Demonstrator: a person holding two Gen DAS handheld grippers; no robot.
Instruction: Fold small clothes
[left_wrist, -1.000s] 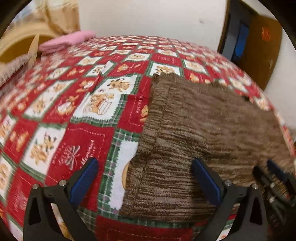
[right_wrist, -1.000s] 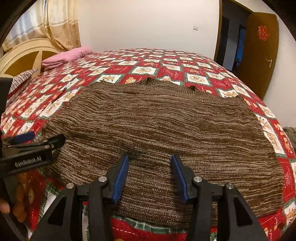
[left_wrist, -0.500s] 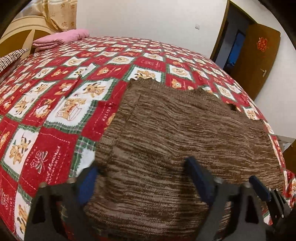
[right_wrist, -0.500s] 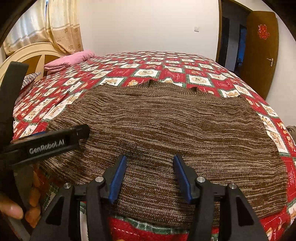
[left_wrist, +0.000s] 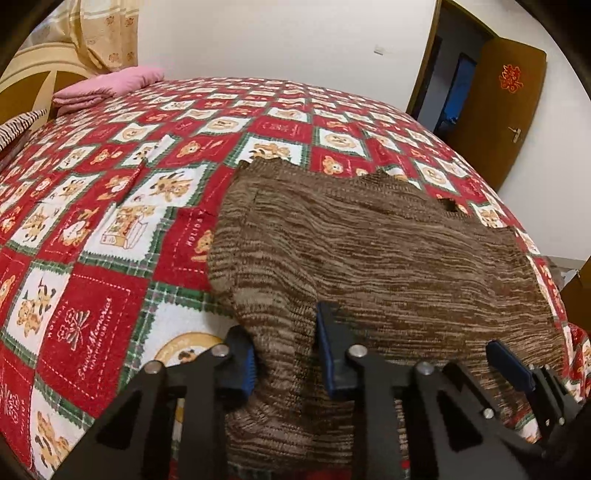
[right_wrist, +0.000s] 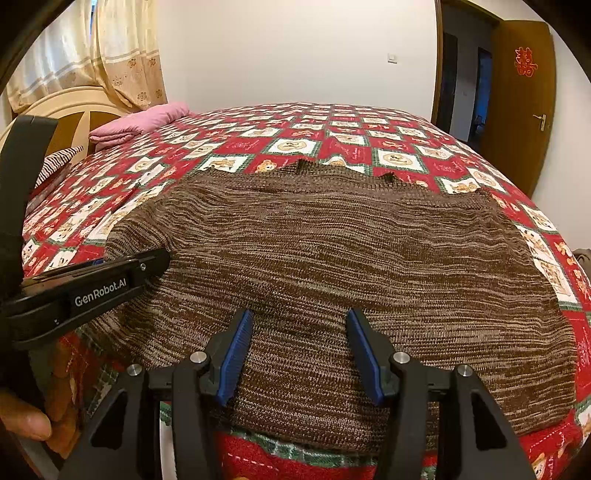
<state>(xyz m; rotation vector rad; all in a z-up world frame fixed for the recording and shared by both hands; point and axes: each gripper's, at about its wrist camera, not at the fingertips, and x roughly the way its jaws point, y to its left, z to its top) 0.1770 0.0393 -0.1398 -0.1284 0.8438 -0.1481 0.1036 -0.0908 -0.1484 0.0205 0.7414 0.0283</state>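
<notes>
The left gripper (left_wrist: 286, 354) has just been closing and now pinches a bunched corner of the brown knit sweater (left_wrist: 388, 258). The right gripper (right_wrist: 299, 350) rests with jaws apart on the sweater's near hem — gripping nothing. The sweater lies spread on a red teddy-bear-print bedspread (left_wrist: 110, 221).

Bedspread (left_wrist: 110, 295) left of the sweater (left_wrist: 388, 258) lies open (pink pillow (left_wrist: 107, 86) far off).

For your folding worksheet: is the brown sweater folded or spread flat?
Spread, mostly: the sweater lies open across the bed; only its near-left corner bunches between the left gripper.
</notes>
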